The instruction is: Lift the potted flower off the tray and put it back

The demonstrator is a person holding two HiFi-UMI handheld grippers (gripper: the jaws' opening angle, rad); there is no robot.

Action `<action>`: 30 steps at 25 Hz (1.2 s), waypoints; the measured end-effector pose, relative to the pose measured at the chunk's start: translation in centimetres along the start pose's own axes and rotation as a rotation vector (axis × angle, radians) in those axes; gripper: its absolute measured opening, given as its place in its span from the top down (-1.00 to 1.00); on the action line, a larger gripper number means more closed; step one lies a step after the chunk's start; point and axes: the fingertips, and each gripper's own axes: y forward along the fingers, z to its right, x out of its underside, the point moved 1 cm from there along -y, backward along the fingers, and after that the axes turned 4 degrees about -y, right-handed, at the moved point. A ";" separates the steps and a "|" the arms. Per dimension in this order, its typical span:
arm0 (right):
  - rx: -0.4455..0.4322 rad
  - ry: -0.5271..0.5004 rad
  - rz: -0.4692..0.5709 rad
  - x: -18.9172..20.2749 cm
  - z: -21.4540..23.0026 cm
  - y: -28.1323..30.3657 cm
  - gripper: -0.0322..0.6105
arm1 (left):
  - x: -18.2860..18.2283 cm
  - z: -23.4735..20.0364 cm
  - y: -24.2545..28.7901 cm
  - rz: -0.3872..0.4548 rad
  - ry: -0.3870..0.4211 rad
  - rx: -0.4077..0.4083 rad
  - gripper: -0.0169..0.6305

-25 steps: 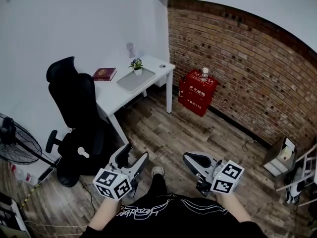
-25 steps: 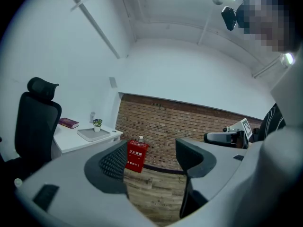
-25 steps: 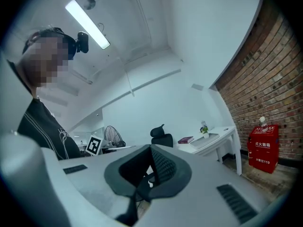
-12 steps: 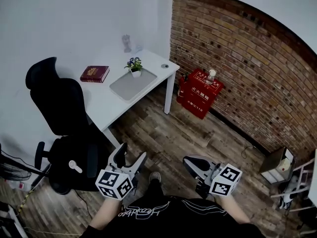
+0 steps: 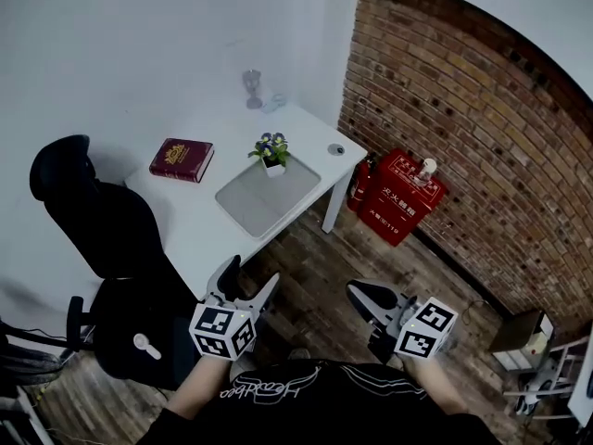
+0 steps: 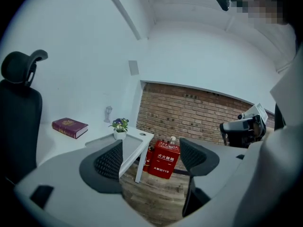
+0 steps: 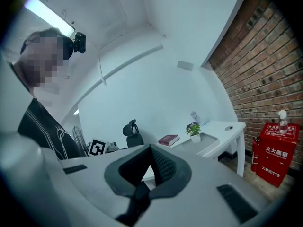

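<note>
Two grippers, lower frame: left gripper (image 5: pixel 250 274) fingers opening, empty; right gripper (image 5: pixel 359 293) fingers closed. Upper centre: one desk (image 5: pixel 185 221), one tray (image 5: pixel 267 196) bearing one potted flower (image 5: pixel 270 149), one book (image 5: pixel 181 158).

Wooden floor (image 5: pixel 315 267) lies open up to the white desk (image 5: pixel 178 213), with the black chair (image 5: pixel 93 230) close at its left.

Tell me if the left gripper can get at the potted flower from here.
Probably not yet: the left gripper, fingers opening on nothing, hangs short of the desk, and the potted flower sits at the far end of the tray. The way looks free.
</note>
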 end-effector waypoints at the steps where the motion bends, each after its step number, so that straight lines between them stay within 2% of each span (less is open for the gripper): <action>1: 0.002 0.001 0.003 -0.3 0.7 0.9 0.90 | -0.4 -0.6 1.0 -0.006 0.006 0.001 -0.19; 10: -0.006 0.041 -0.019 -0.8 6.1 4.5 0.90 | -1.1 -3.3 7.7 -0.077 0.029 0.000 -0.19; 16: -0.067 0.052 -0.008 -2.7 11.1 7.6 0.90 | -1.9 -4.9 12.7 -0.091 0.032 -0.034 -0.19; 22: -0.145 0.053 -0.050 -5.8 18.7 12.1 0.90 | -3.0 -8.1 18.9 -0.093 0.004 -0.129 -0.19; 30: -0.272 0.023 -0.115 -11.0 27.7 18.4 0.90 | -2.1 -12.3 27.3 -0.164 -0.057 -0.292 -0.19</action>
